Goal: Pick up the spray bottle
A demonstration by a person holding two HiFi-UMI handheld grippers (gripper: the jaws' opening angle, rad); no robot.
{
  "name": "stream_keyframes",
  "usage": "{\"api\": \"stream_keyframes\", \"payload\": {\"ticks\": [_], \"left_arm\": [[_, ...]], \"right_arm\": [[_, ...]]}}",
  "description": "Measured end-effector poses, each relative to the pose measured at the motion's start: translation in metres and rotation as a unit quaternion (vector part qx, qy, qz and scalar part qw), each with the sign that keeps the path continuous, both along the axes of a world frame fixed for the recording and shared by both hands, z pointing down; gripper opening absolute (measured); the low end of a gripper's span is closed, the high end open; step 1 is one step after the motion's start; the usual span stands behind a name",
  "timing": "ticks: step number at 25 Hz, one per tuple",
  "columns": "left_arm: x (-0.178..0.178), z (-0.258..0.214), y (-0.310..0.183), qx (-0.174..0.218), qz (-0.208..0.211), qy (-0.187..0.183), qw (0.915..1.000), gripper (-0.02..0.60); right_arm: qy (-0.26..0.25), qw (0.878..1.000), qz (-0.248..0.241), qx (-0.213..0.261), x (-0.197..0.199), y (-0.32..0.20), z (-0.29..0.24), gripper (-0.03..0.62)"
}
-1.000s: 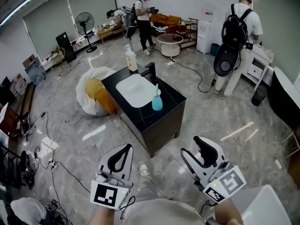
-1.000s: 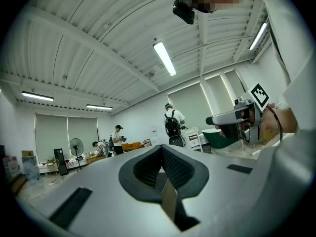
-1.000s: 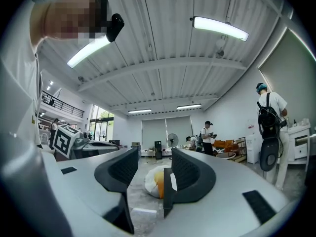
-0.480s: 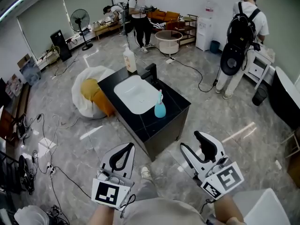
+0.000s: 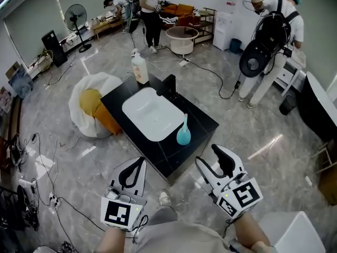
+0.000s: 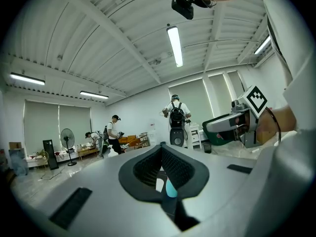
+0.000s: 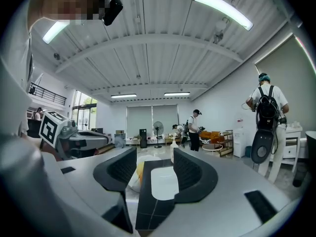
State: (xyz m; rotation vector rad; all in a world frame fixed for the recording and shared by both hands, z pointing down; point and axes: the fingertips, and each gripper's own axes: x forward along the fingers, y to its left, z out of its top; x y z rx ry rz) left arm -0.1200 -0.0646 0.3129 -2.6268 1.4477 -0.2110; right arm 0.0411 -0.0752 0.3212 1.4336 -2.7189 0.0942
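Note:
A teal spray bottle [image 5: 183,133] stands on the black counter [image 5: 202,121], at the near right corner of the white sink [image 5: 150,113]. Both grippers are held level in front of the counter, short of its near edge. My left gripper [image 5: 140,162] is shut and empty; through the slit below its touching tips the spray bottle [image 6: 171,187] shows ahead. My right gripper [image 5: 208,157] is open, its jaws have just been opening, and nothing is between them. The right gripper view frames the sink [image 7: 163,181] between the pads; the spray bottle is hidden there.
A white pump bottle [image 5: 139,67] and a black faucet [image 5: 169,87] stand at the sink's far side. A white beanbag with a yellow cushion [image 5: 92,107] lies left of the counter. Cables run over the floor [image 5: 52,157]. People stand at the back [image 5: 150,9] and right [image 5: 268,41].
Both grippers have moved forward towards the counter, which now lies closer below me. The right jaws stand a little wider apart.

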Motion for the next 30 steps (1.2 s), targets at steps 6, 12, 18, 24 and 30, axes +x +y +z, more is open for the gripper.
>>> {"api": "stream_keyframes", "payload": {"ticks": [6, 12, 18, 24, 30], "left_arm": [[-0.025, 0.027, -0.086, -0.015, 0.007, -0.006, 0.9998, 0.017], [-0.023, 0.047, -0.147, -0.026, 0.049, -0.007, 0.9984, 0.017], [-0.016, 0.064, -0.179, -0.037, 0.071, 0.006, 0.9968, 0.017], [-0.013, 0.107, -0.202, -0.077, 0.075, -0.012, 0.9942, 0.017], [-0.003, 0.144, -0.221, -0.118, 0.078, -0.002, 0.9899, 0.017]], "right_arm": [[-0.001, 0.999, 0.044, -0.02, -0.018, -0.074, 0.021, 0.259], [0.02, 0.994, 0.097, -0.053, -0.021, -0.134, 0.073, 0.259], [0.016, 0.987, 0.131, -0.09, -0.021, -0.162, 0.116, 0.267], [0.017, 0.984, 0.137, -0.11, -0.02, -0.184, 0.156, 0.268], [0.019, 0.978, 0.157, -0.139, -0.014, -0.2, 0.205, 0.273]]}}
